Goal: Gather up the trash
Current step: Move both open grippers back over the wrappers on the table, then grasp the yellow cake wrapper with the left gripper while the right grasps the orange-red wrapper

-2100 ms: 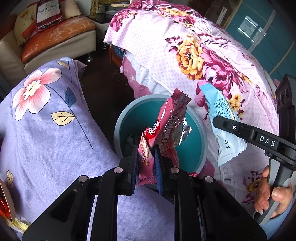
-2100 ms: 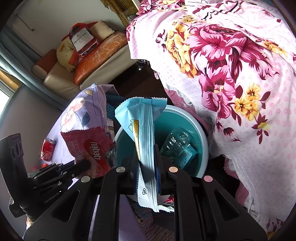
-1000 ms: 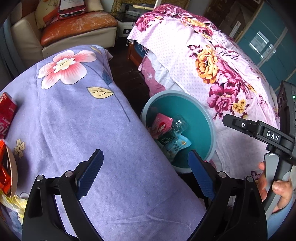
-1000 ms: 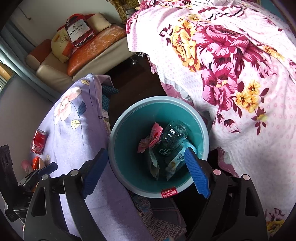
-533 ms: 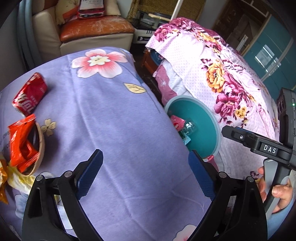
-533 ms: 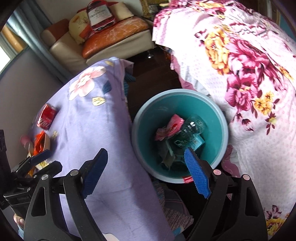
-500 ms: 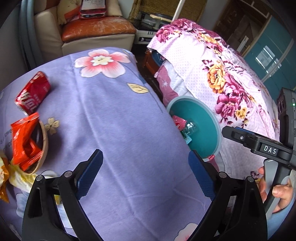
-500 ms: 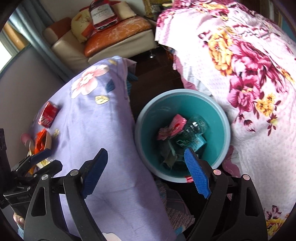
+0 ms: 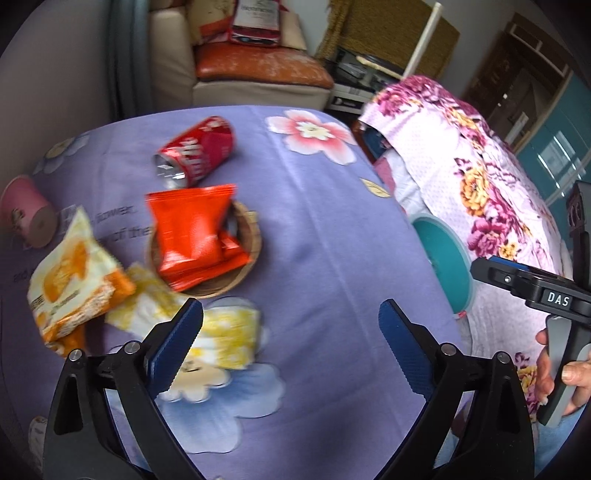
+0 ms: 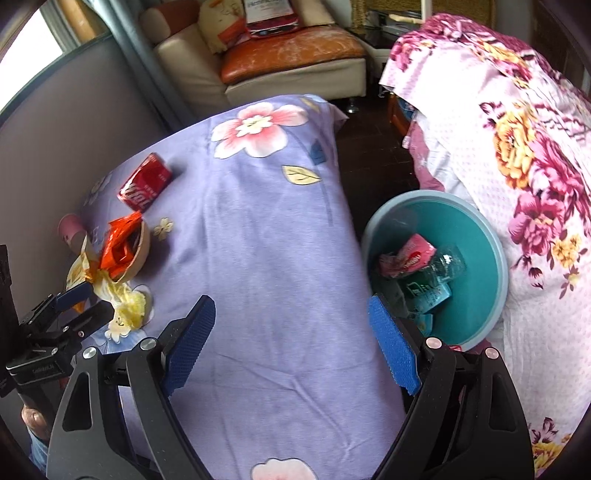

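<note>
"DAS" in white on the black body of the right hand-held gripper (image 9: pixel 495 271). Cloth on the bench (image 9: pixel 332 236) has printed words, "flower" and "of the" partly legible. Red can (image 9: pixel 195 151) carries white script, blurred, unreadable. Red box (image 9: pixel 255 18) on the sofa: label too small to read

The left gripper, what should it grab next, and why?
Probably lower the open, empty left gripper onto the yellow wrapper, which lies on the purple cloth just ahead of its fingers. The bin holds other wrappers already.
</note>
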Motion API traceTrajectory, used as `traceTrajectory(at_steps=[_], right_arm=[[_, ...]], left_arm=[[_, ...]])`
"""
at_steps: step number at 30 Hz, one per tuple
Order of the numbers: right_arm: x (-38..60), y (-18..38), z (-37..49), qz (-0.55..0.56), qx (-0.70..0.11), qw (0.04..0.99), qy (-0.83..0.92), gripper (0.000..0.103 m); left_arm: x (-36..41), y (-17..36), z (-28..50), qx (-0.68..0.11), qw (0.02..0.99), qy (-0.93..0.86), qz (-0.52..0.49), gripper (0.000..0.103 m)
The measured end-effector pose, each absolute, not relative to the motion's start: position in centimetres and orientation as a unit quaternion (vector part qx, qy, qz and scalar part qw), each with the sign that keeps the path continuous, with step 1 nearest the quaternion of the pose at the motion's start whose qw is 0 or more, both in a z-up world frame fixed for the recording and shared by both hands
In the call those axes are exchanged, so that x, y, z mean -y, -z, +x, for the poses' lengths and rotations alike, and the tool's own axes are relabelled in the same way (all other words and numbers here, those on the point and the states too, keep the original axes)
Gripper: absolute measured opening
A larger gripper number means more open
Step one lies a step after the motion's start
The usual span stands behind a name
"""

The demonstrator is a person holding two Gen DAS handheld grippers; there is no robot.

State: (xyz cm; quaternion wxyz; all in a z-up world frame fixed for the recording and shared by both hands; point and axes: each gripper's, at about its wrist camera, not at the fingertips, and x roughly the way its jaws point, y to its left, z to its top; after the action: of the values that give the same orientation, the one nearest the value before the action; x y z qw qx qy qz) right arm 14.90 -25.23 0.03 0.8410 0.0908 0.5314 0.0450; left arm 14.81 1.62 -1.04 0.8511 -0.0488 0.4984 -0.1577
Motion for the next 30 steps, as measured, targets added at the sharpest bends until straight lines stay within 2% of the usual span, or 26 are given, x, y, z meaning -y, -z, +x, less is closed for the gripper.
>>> traceTrajectory(at_steps=[17, 18, 21, 30], right_arm=[[10.5, -0.6, 20.2, 0.03, -0.558, 0.815, -0.153, 0.081], [9.7, -0.5, 20.5, 0.028, -0.559, 0.814, -0.158, 0.077], [7.1, 0.0, 21.7, 0.029, -0.566, 0.803, -0.182, 0.05], [2.3, 2.6, 24.5, 0.008, -0.583, 0.787, -0.202, 0.05]], left_arm=[[-19.7, 2.0, 14.7, -0.489, 0.86, 0.014, -0.147, 0.096], [-20.3, 2.3, 14.7, -0.49, 0.858, 0.01, -0.153, 0.096], [-21.5, 3.4, 15.0, -0.499, 0.851, 0.003, -0.163, 0.096], [-21.6, 5.8, 15.8, -0.518, 0.837, 0.011, -0.175, 0.096]])
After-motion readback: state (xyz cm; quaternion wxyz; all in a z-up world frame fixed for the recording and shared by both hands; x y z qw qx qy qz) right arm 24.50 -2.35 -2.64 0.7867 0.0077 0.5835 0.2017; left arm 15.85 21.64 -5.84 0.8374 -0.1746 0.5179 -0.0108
